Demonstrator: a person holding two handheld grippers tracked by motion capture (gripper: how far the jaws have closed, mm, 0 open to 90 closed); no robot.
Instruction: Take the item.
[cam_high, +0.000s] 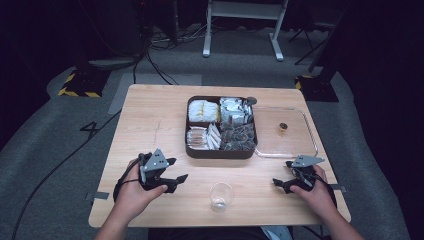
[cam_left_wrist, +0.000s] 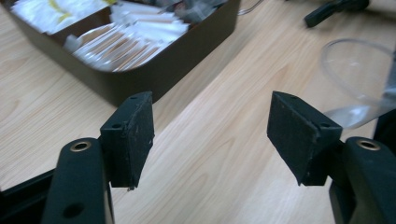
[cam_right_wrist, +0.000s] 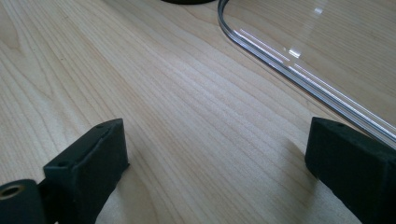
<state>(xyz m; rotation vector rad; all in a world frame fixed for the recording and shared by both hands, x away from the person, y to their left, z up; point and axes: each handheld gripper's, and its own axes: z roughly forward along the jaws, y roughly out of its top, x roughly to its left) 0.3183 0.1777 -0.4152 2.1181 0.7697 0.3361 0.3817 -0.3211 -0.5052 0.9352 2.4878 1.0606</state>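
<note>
The wooden surface (cam_high: 150, 125) carries everything, with a person's hands entering from its near edge. At its middle stands a dark four-compartment tray (cam_high: 221, 151): the far-left compartment holds white and yellow packets (cam_high: 203, 110), the far-right one silvery packets (cam_high: 234, 111), the near-left one pale sachets (cam_high: 202, 137) standing on edge, the near-right one dark wrapped pieces (cam_high: 239, 136). Just right of the tray, touching its side, lies a clear rectangular tray (cam_high: 312, 137) with one small brown object (cam_high: 283, 128) inside. A clear plastic cup (cam_high: 221, 195) stands upright near the front edge, between the two hands and apart from both; I cannot tell whether anything is in it. The left gripper (cam_high: 175, 172) hovers left of the cup, its jaws spread with only bare wood between them. The right gripper (cam_high: 281, 183) sits near the clear tray's front corner, jaws wide apart, holding nothing.
</note>
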